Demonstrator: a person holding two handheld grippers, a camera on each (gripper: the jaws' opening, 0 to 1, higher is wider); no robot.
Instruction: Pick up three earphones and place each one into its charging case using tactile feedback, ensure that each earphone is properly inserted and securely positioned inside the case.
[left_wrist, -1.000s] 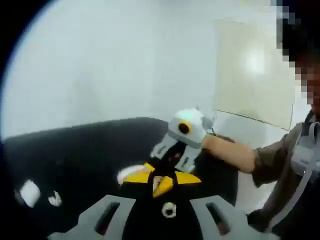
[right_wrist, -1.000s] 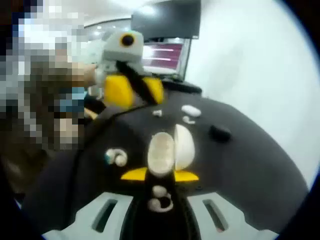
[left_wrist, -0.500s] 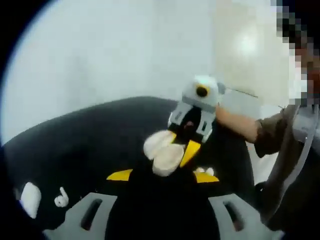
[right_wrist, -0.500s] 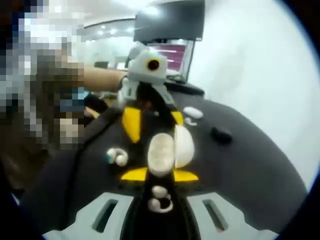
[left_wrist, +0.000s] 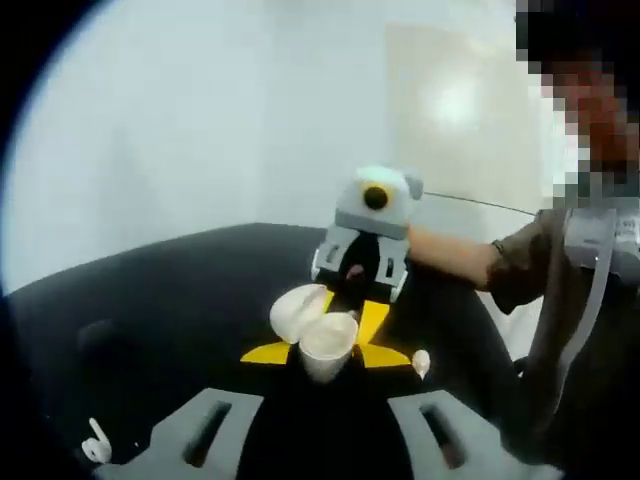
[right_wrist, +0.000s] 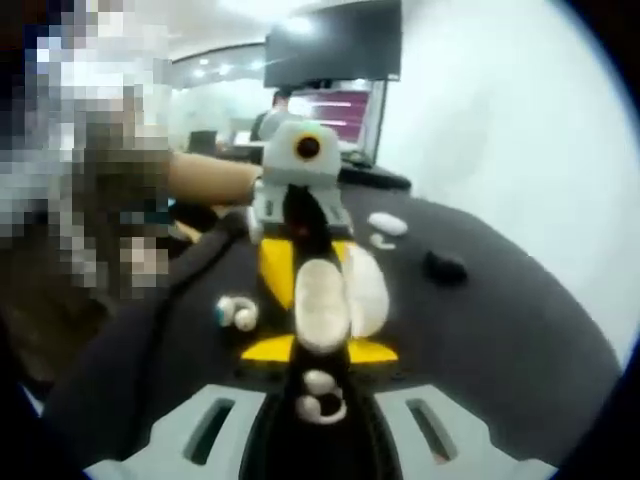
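Note:
An open white charging case (right_wrist: 335, 298) stands between the yellow tips of my right gripper (right_wrist: 320, 350), which is shut on its base. The same case (left_wrist: 318, 328) also sits between the yellow tips of my left gripper (left_wrist: 325, 355); whether those touch it I cannot tell. The two grippers face each other over the black table (right_wrist: 500, 340). A white earphone (right_wrist: 320, 395) shows low between my right jaws. One loose earphone (right_wrist: 235, 313) lies left of the case, another (left_wrist: 97, 447) at the table's near left, a third (left_wrist: 421, 362) by my left gripper's right tip.
A second white case (right_wrist: 387, 224) with an earphone (right_wrist: 378, 241) beside it lies farther back. A small black object (right_wrist: 445, 267) sits to the right. A person's sleeve (left_wrist: 530, 270) and forearm reach in. A monitor (right_wrist: 335, 110) stands behind the table.
My left gripper's tips have drawn closer together around the case since half a second ago. The right gripper and the case have stayed put.

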